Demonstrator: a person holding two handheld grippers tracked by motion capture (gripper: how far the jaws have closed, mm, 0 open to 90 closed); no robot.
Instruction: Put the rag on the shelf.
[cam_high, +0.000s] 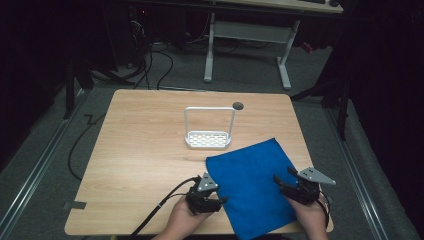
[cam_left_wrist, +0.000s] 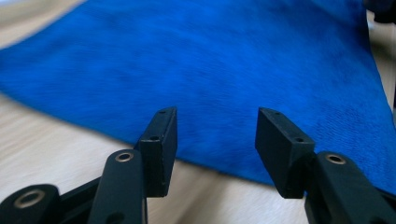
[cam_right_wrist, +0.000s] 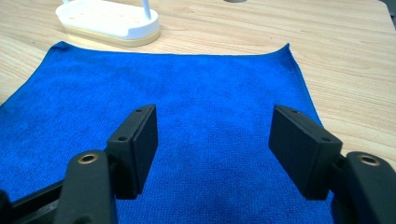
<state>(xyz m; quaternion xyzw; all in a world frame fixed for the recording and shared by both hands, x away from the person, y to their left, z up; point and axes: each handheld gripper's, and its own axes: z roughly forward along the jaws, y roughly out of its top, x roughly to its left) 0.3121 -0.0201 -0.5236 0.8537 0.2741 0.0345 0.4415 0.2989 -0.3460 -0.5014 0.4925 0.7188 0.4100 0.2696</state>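
Rack (cam_high: 209, 131) stands beyond my blue cloth (cam_high: 251, 187); left gripper (cam_high: 219, 201) and right gripper (cam_high: 284, 179) gape empty; cloth's near edge cut off.

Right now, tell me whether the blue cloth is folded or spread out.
Spread out. The blue cloth lies flat in a single layer on the table, its edges and corners open, with no fold showing in the high view.
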